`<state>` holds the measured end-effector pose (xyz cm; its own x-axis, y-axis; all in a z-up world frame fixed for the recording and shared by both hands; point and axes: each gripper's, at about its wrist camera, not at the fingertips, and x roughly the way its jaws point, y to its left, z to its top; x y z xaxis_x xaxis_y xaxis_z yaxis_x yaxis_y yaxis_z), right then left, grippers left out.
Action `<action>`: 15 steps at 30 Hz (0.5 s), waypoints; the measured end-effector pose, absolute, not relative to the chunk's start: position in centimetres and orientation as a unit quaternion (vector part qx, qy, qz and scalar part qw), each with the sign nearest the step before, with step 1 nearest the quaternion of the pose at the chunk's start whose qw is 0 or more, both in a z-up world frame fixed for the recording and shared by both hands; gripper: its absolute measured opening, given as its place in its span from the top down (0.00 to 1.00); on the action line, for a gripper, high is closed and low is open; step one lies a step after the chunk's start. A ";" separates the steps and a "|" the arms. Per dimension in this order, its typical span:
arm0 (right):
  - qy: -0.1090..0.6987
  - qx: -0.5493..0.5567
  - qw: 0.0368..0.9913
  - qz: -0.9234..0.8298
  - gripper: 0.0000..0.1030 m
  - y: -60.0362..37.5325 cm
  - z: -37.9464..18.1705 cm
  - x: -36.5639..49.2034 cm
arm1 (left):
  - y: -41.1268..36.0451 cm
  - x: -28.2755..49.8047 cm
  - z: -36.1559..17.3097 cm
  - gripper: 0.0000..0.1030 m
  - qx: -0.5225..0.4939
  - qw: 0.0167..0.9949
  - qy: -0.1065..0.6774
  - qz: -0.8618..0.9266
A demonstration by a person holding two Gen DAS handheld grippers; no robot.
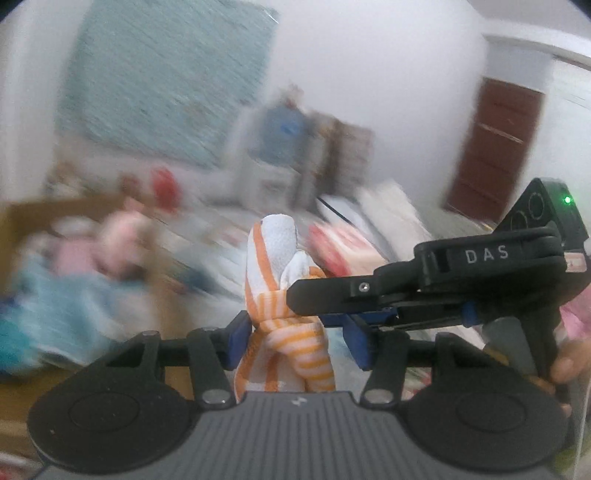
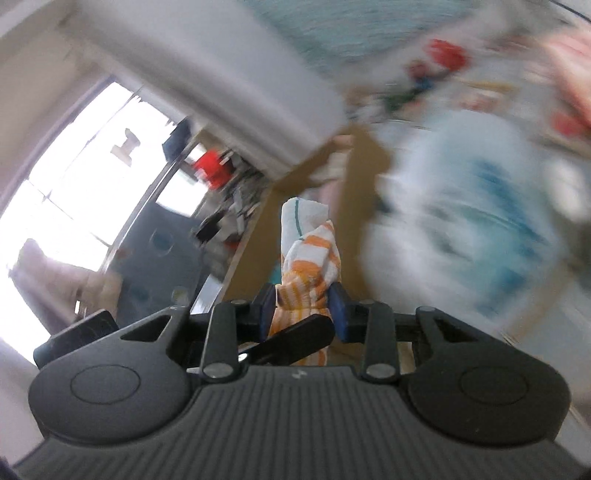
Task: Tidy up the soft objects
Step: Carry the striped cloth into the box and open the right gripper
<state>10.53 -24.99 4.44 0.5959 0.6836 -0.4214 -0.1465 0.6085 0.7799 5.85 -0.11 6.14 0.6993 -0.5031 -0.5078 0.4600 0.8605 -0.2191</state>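
Black gripper (image 1: pixel 295 332) with blue pads (image 1: pixel 236 338), white "DAS" lettering

White wall (image 1: pixel 369 74) behind everything, blurred by motion. Hanging on it, left of the dark red-brown door (image 1: pixel 495 147), a large pale teal textured panel (image 1: pixel 166 85). Between panel and door, against the wall, a smeared cluster of furniture (image 1: pixel 306 147), details unreadable. From the right wrist view, far left of the panel (image 2: pixel 369 26), a bright overexposed window (image 2: pixel 74 155) flooding daylight inward.
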 end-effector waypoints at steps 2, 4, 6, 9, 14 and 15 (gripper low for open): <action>0.376 0.342 0.810 0.292 0.69 -21.7 5.7 13.8 | 2.7 6.4 7.3 0.46 -0.040 0.935 0.275 -0.220; 0.389 0.329 0.797 0.324 0.68 -18.9 6.4 16.8 | 5.4 7.1 7.8 0.46 -0.050 0.944 0.273 -0.179; 0.413 0.327 0.776 0.347 0.67 -15.6 6.3 20.2 | 8.0 8.1 7.9 0.45 -0.055 0.948 0.281 -0.141; 0.458 0.331 0.737 0.370 0.67 -10.9 4.7 24.6 | 11.3 10.1 7.4 0.42 -0.067 0.944 0.309 -0.093; 0.532 0.329 0.687 0.370 0.66 -4.6 0.6 29.2 | 15.5 13.0 4.8 0.42 -0.066 0.926 0.369 -0.044; 0.544 0.327 0.678 0.372 0.65 -3.6 -0.2 29.8 | 16.0 13.3 4.4 0.42 -0.063 0.923 0.377 -0.037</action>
